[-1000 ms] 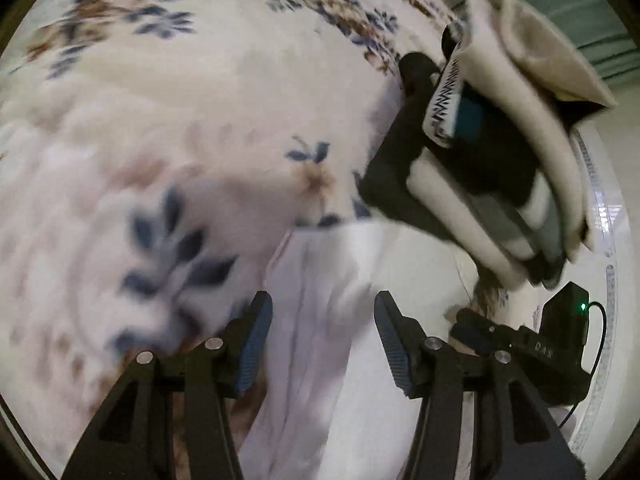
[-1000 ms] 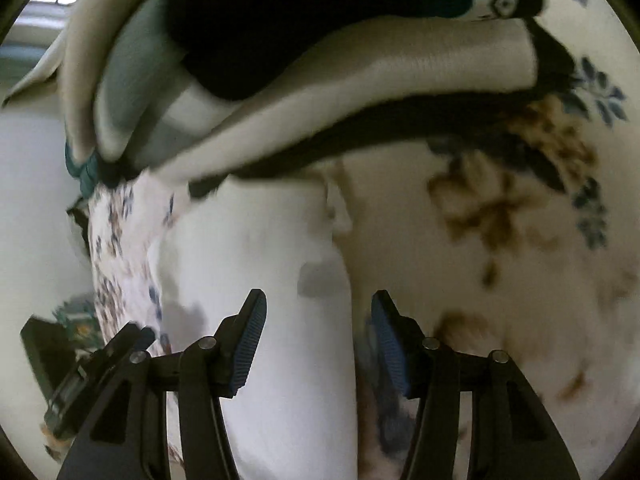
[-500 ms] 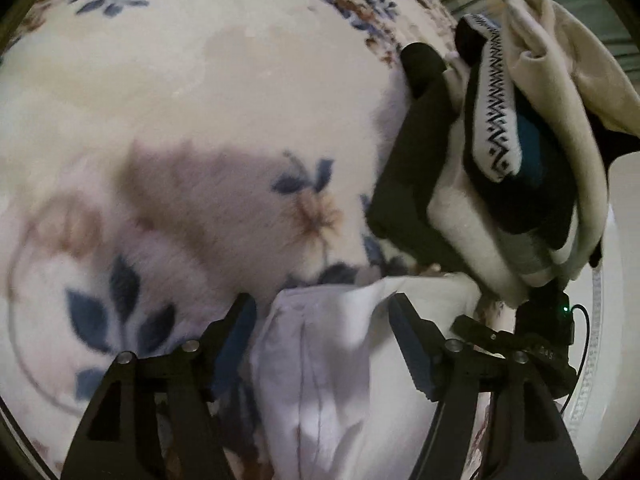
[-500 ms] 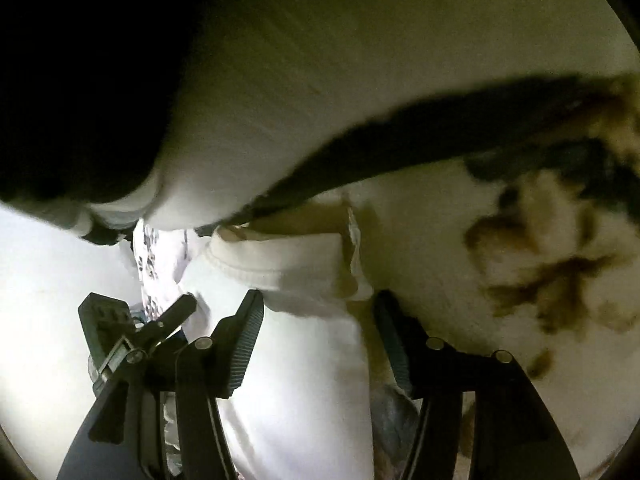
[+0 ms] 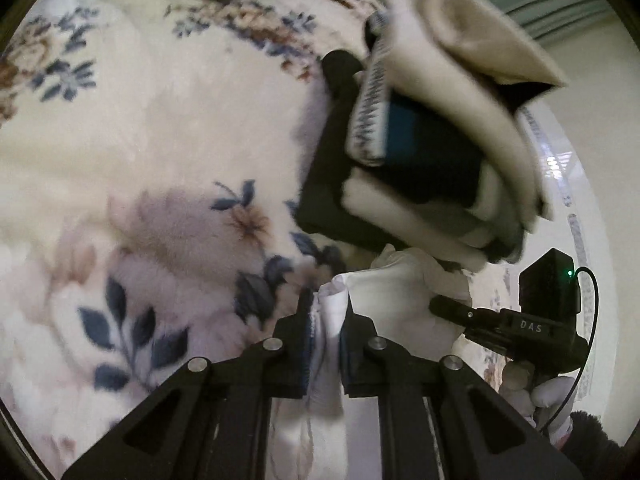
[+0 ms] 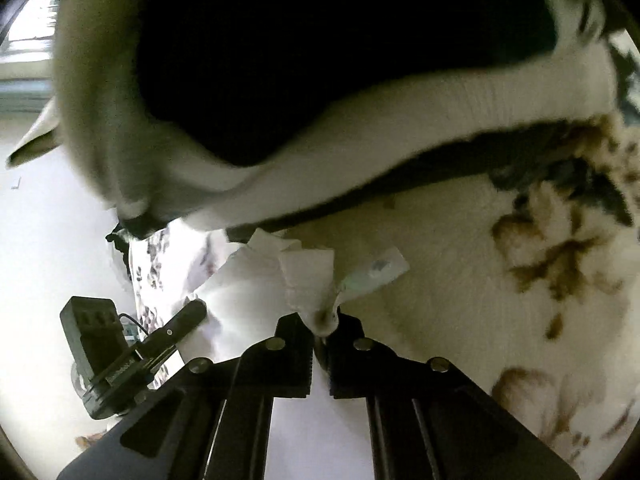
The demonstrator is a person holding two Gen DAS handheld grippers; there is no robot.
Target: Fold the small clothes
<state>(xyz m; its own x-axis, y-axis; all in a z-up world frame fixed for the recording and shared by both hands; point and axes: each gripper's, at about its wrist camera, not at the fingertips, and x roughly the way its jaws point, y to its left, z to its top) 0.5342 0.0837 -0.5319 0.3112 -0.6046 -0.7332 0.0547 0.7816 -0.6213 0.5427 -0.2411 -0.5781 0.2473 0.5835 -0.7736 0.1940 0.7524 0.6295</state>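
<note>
Both tongs are pinching the same thin white cotton garment (image 5: 384, 296), which is lying on the cream fleece blanket with blue and brown flowers (image 5: 168, 152), just in front of a stack of already folded clothes in black, cream and grey (image 5: 432, 168). The left tongs (image 5: 326, 312) are pressed together on a bunched edge of the cloth, and the right tongs (image 6: 320, 328) are closing on another bunched corner, where a small white care label (image 6: 378, 270) is sticking out to the right. To do this step well, I think the two grips should be lifting together and pulling gently apart, so that the edge between them is becoming straight before it is laid over for the fold; pulling too strongly could be slipping the thin fabric out of the pads. It is also wise to be keeping the cloth low and clear of the stack, which is sitting very near and could be pushed over. Both tools are pointing forward and slightly downward to the blanket, side by side, each one showing in the other's view.
</note>
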